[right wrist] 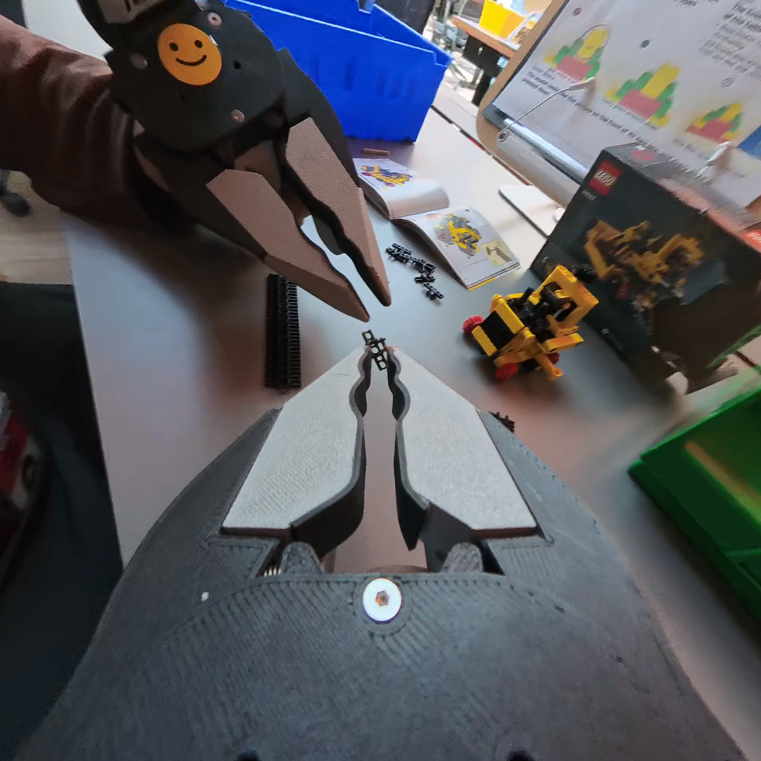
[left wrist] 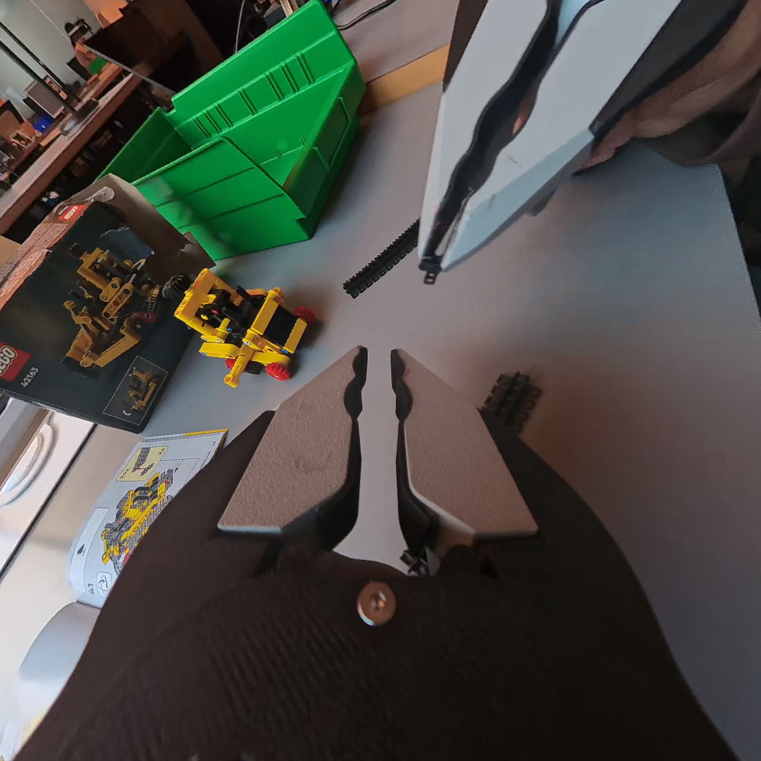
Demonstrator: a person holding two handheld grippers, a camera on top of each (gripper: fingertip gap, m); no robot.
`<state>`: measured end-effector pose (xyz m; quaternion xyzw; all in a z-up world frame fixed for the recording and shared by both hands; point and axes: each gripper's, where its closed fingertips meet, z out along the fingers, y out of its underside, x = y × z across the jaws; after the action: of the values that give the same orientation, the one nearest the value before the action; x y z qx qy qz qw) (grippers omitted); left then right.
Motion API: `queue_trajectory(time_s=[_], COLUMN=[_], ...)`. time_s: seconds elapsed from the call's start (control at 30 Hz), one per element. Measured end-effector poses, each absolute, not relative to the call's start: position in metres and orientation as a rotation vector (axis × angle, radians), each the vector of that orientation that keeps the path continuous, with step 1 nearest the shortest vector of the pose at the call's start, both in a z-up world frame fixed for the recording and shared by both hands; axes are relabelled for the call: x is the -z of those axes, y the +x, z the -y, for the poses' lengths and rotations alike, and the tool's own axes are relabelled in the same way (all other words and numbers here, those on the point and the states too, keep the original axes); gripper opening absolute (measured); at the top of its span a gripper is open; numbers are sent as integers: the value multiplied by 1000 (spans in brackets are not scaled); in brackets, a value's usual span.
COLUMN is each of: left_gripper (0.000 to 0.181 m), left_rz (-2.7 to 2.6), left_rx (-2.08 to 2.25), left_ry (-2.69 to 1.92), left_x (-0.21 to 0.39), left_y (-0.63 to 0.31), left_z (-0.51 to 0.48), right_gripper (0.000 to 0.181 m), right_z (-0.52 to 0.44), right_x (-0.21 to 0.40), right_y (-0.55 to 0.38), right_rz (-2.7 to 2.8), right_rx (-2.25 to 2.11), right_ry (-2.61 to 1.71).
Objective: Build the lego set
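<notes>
Right tongs (right wrist: 376,354) pinch a small black track link (right wrist: 375,350); left tongs (left wrist: 379,354) hang slightly parted, empty. Yellow bulldozer model (right wrist: 531,325) sits on the grey table (right wrist: 173,313) beside its box (right wrist: 659,263).

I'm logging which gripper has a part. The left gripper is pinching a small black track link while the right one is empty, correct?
Swapped. In the right wrist view, the right gripper pinches the small black track link at its tips; the left gripper hangs above with nothing between its fingers.
</notes>
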<state>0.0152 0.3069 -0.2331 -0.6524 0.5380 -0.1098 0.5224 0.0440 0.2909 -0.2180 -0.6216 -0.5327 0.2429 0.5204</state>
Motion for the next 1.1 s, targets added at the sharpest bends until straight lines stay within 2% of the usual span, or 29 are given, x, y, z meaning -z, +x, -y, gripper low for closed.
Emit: queue_trajectory(time_s=[0.37, 0.67, 0.97, 1.1], left_gripper=[10, 13, 13, 5], left_rz=[-1400, -1365, -1412, -1443], left_rx=[318, 554, 570, 660], left_ry=[-1549, -1703, -1655, -1655], left_x=[241, 243, 242, 241], left_y=[30, 25, 28, 33], left_z=[-282, -281, -275, -264], right_gripper=[4, 4, 4, 4], right_z=[-298, -290, -274, -270], right_x=[220, 223, 232, 232], right_y=[48, 41, 31, 28], right_rz=[1301, 1382, 1481, 1499], right_rx=[-260, -34, 20, 30], right_ry=[-1383, -1238, -1140, -1112])
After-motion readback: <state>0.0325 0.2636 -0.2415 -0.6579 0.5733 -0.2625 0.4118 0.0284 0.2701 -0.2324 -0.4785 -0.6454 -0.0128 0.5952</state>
